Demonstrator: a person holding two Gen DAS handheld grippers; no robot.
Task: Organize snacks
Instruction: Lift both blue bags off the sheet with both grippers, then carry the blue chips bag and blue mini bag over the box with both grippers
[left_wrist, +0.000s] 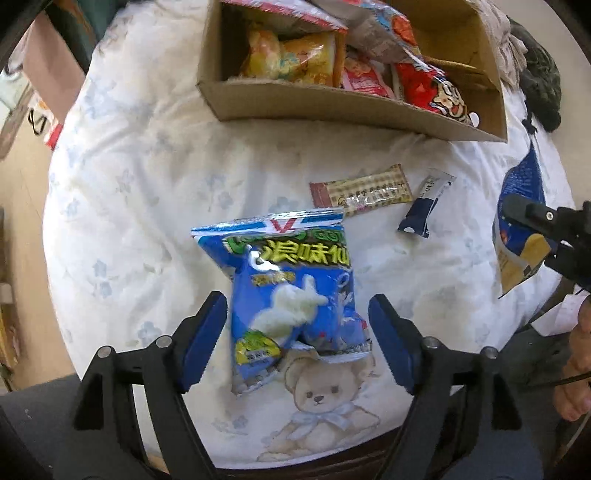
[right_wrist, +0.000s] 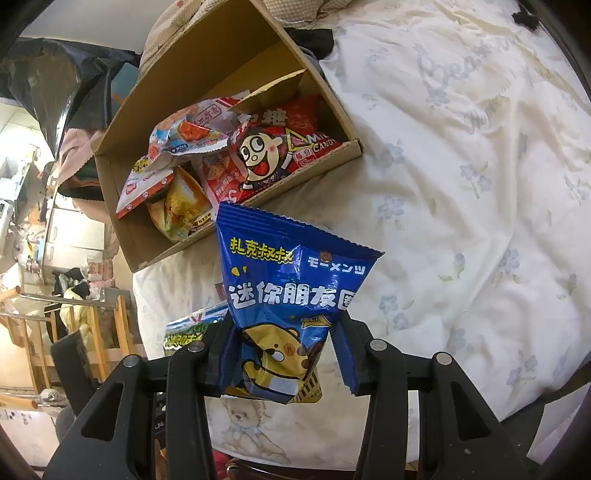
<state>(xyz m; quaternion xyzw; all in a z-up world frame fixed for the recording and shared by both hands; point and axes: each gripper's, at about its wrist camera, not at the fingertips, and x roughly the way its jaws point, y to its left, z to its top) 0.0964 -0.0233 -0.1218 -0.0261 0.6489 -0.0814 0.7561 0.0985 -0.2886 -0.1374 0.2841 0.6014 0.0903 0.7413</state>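
A light blue puffed-snack bag (left_wrist: 291, 295) lies on the white bedcover (left_wrist: 147, 206), just in front of a printed teddy bear. My left gripper (left_wrist: 297, 300) points down over it, open, one blue pad on each side of the bag with a gap on both sides. My right gripper (right_wrist: 286, 325) is shut on the lower part of a dark blue bag with a yellow bear (right_wrist: 291, 280) and holds it upright above the bed. That bag (left_wrist: 517, 206) and the right gripper (left_wrist: 546, 221) also show at the right edge of the left wrist view. The light blue bag's corner (right_wrist: 184, 328) peeks out beside the right gripper.
A divided cardboard box (left_wrist: 332, 107) (right_wrist: 159, 254) sits farther back on the bed, holding several red, yellow and orange snack packs. A tan checked snack bar (left_wrist: 362, 192) and a small navy-and-white sachet (left_wrist: 424, 206) lie between box and bag. Clothes are heaped behind the box.
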